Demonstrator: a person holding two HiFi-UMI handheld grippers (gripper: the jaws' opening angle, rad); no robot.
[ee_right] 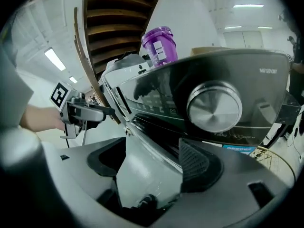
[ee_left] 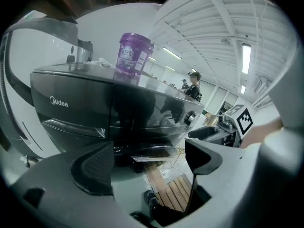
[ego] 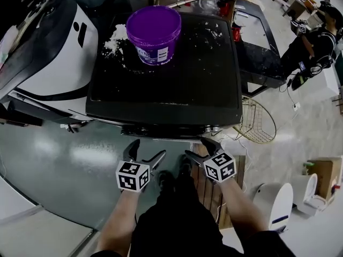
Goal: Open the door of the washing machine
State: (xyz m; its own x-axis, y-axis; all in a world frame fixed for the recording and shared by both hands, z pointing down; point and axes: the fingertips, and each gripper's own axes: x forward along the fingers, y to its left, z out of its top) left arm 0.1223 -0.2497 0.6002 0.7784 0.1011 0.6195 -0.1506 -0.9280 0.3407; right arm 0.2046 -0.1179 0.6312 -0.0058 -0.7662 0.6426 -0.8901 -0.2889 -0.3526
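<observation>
The black washing machine (ego: 177,84) stands in front of me, with a purple bucket (ego: 154,33) on its top. Its front is hidden in the head view. The left gripper view shows the dark control panel (ee_left: 95,108) with a small knob (ee_left: 190,117). In the right gripper view the round silver knob (ee_right: 214,107) looms close. My left gripper (ego: 147,150) (ee_left: 149,158) and right gripper (ego: 197,148) (ee_right: 152,158) hang side by side just below the machine's front edge. Both are open with nothing between the jaws. I cannot make out the door itself.
A white and black appliance (ego: 53,52) stands at the left of the machine. A wire basket (ego: 257,123) and wooden slats (ego: 214,191) lie on the floor to the right. White powder (ego: 115,39) is spilled beside the bucket. A person (ego: 316,42) is at the far right.
</observation>
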